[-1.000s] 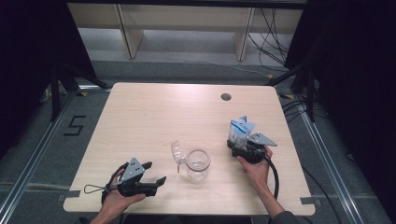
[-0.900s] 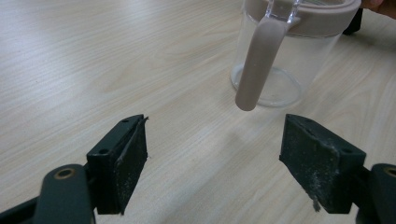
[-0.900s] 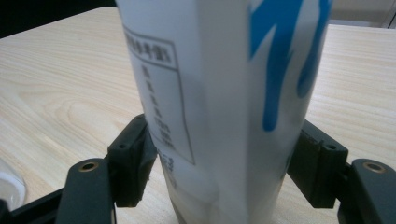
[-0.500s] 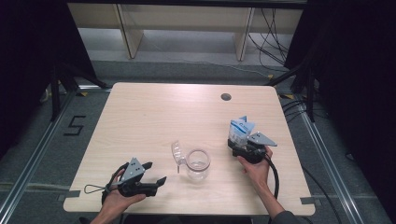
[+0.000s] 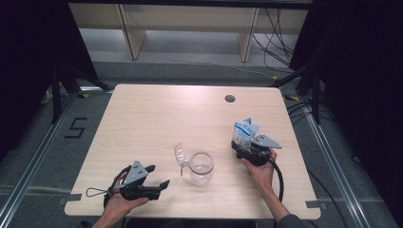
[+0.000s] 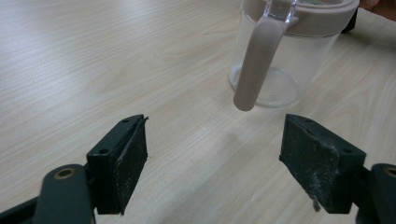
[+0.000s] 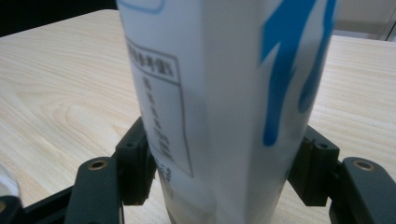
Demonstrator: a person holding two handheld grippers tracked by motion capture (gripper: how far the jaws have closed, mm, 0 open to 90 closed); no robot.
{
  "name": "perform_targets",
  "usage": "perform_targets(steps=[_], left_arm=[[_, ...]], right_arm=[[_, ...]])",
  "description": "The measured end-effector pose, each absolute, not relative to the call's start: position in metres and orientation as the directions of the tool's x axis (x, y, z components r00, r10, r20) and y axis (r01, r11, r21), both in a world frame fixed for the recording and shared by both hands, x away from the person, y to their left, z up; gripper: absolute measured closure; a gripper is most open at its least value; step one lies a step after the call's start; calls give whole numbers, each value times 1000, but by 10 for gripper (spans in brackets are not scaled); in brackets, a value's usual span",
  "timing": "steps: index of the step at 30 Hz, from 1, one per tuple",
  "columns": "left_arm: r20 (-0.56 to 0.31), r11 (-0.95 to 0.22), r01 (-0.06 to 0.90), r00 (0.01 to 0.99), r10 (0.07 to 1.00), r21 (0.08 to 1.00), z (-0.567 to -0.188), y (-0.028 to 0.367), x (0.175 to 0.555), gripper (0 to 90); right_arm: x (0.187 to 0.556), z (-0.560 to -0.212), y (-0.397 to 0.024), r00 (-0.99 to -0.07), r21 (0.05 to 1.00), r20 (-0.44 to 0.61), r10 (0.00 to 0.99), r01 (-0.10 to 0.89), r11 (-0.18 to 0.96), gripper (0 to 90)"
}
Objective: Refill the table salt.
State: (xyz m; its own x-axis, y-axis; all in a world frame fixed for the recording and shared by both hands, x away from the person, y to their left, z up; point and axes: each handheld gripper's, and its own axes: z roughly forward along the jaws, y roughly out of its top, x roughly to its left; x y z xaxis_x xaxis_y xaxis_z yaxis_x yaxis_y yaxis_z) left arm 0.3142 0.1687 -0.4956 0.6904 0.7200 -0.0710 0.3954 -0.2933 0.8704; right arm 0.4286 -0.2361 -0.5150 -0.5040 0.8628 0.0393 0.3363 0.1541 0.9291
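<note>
At the near left edge of the table, the left gripper rests in the person's hand with its jaws spread and nothing between them; in the left gripper view they point at the clear plastic pitcher, whose beige handle hangs toward the camera, apart from both pads. That pitcher stands upright near the table's front middle, its lid flipped open to one side.

To the right and a little farther off, the right gripper has its jaws around the base of a white-and-blue carton, standing upright on the wood; they have just been closing, and the pads look to be touching its sides. The step in hand seems to be grasping the carton, probably for pouring into the pitcher. The next move calls for a firm squeeze before lifting, and perhaps the left gripper steadying the pitcher.

The carton bears a boxed block of small print and a large blue mark, both too blurred to read.
</note>
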Motion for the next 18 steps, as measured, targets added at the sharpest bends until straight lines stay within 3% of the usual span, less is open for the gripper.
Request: perform_targets(steps=[11,18], left_arm=[[-74,-290,397,689,721,871,-495,169,314,226],[-73,-291,396,690,721,871,-495,169,314,226]], right_arm=[[430,-515,-234,-508,931,51,860,335,142,387],[432,-514,-237,-528,928,-10,849,312,204,405]])
